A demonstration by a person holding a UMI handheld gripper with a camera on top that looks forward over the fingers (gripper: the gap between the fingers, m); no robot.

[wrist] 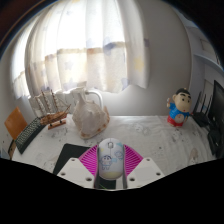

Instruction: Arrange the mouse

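Mouse [110,160]: clenched between pads of your hand-held gripper [110,172], raised off worktop [150,135] for repositioning. Figurine [180,108] beyond, right.

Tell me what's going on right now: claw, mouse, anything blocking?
Claw shut on mouse, pink pads at both flanks. Mouse over the white patterned table. Nothing close ahead; glass jug and toy figure stand well beyond.

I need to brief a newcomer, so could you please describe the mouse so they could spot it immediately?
Start at the table with the pale patterned cloth before the curtained window. The small, oval, whitish computer mouse sits between the gripper fingers' pink pads. Unlike the upright cartoon figurine and pale bag beyond, it is low and rounded.
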